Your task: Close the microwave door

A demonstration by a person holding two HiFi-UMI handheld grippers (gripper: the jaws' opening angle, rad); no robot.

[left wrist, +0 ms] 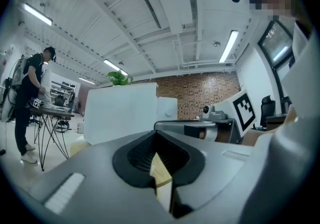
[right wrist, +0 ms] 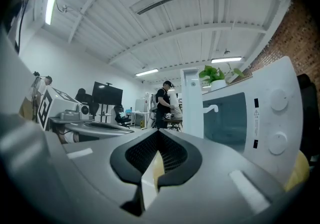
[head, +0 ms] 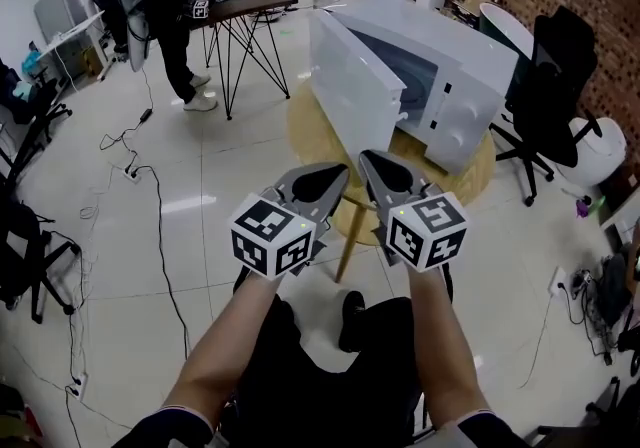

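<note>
A white microwave (head: 455,86) stands on a round wooden table (head: 315,136). Its door (head: 350,86) hangs wide open, swung out to the left front, and the dark cavity shows behind it. Both grippers hover side by side in front of the table, short of the door and touching nothing. My left gripper (head: 320,181) (left wrist: 159,157) is shut with nothing held; the door's white panel (left wrist: 120,113) fills its view ahead. My right gripper (head: 388,174) (right wrist: 157,157) is also shut and empty, facing the microwave's window and knobs (right wrist: 247,118) with the door's edge (right wrist: 192,110) to their left.
A black office chair (head: 550,96) stands right of the table, with a white bin (head: 595,151) beyond it. At the back left a person (head: 170,6) stands at a dark folding table (head: 245,6). Cables (head: 140,176) trail over the floor at left. My legs and shoes (head: 350,321) are below.
</note>
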